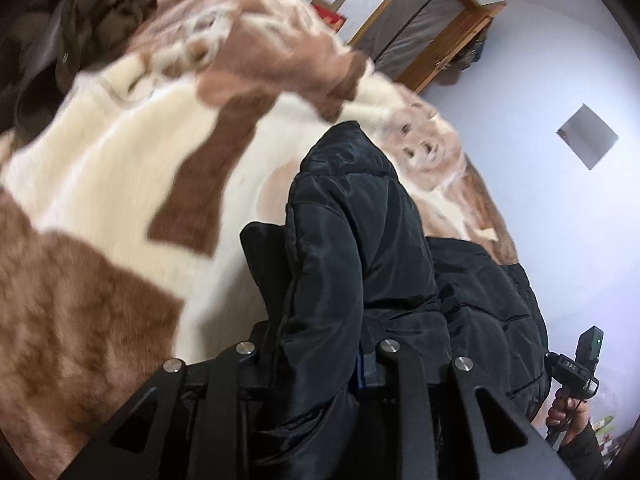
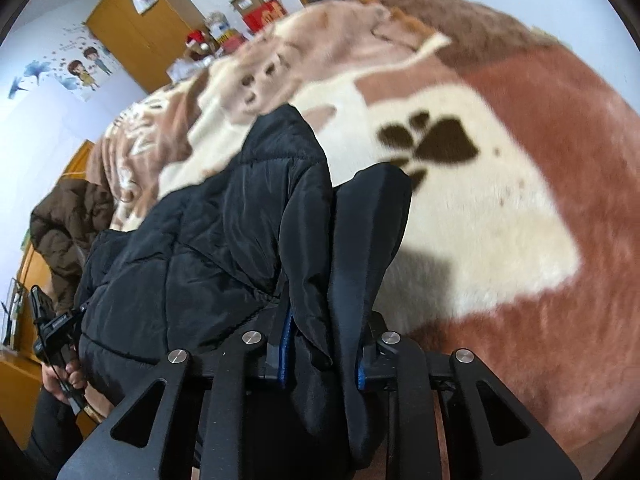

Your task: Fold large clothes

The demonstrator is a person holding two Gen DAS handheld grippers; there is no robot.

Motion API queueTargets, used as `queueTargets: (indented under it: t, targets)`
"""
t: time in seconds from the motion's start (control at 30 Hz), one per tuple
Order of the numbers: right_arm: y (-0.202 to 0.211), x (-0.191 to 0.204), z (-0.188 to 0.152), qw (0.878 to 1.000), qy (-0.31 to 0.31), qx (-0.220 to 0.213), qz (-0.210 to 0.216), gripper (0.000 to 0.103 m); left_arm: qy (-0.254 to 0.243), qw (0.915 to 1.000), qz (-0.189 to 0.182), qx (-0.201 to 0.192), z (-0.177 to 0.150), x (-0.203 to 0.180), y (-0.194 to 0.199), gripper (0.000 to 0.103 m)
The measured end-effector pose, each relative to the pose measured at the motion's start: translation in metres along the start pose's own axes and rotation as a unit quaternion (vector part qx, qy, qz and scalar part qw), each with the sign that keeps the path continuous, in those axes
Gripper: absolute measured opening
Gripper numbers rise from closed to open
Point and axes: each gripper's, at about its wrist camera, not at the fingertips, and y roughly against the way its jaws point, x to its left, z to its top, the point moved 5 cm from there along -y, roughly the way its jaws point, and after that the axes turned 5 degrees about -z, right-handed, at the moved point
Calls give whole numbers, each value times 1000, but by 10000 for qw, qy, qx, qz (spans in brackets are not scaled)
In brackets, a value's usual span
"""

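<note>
Gripping the black quilted puffer jacket point(image 1: 360, 248) with left gripper point(image 1: 320, 264) and right gripper point(image 2: 332, 248) clamped, we judge it bulky, soft, slippery; hold seamed edges.

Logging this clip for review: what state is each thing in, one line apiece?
Black puffer jacket: gripped at two spots, raised off the blanket, bunched and unfolded.
Left tongs: shut on the jacket fabric.
Right tongs: shut on the jacket fabric.
Brown-and-cream blanket: spread over the bed, lying flat beneath the jacket.
Brown jacket: heaped at the bed edge, untouched.
Wooden wardrobe: doors closed.
</note>
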Motion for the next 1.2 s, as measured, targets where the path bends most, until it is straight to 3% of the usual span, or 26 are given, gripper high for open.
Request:
queueTargets:
  t: [0.27, 0.57, 0.7, 0.83, 0.9, 0.93, 0.97, 1.07, 1.2]
  targets:
    - [9, 19, 60, 9984, 196, -523, 122, 23, -231, 9986, -153, -444, 64, -31, 5, 26]
    - [-2, -3, 146, 9951, 215, -964, 43, 23, -408, 9965, -353, -642, 135, -77, -52, 26]
    - [-22, -34, 162, 9956, 68, -913, -195, 24, -530, 9967, -352, -499, 136, -92, -95, 27]
    - [-68, -76, 141, 9968, -199, -349, -685, 28, -400, 9991, -101, 11, 106, -81, -156, 28]
    - [-92, -99, 119, 9950, -447, -34, -896, 42, -357, 9986, 297, 236, 83, -64, -181, 33]
    - [-95, -104, 113, 9948, -547, -55, -856, 46, -222, 9988, 326, 304, 74, -54, -188, 39]
    - [-95, -107, 109, 9948, -640, -131, -780, 53, -75, 9990, 310, 317, 68, -46, -190, 45]
    - [-87, -104, 109, 9940, -688, -180, -826, 57, 38, 9989, 357, 315, 69, -37, -183, 56]
    - [-50, -92, 113, 9914, -420, -543, -1115, 57, -63, 9986, 450, 278, 81, -40, -159, 57]
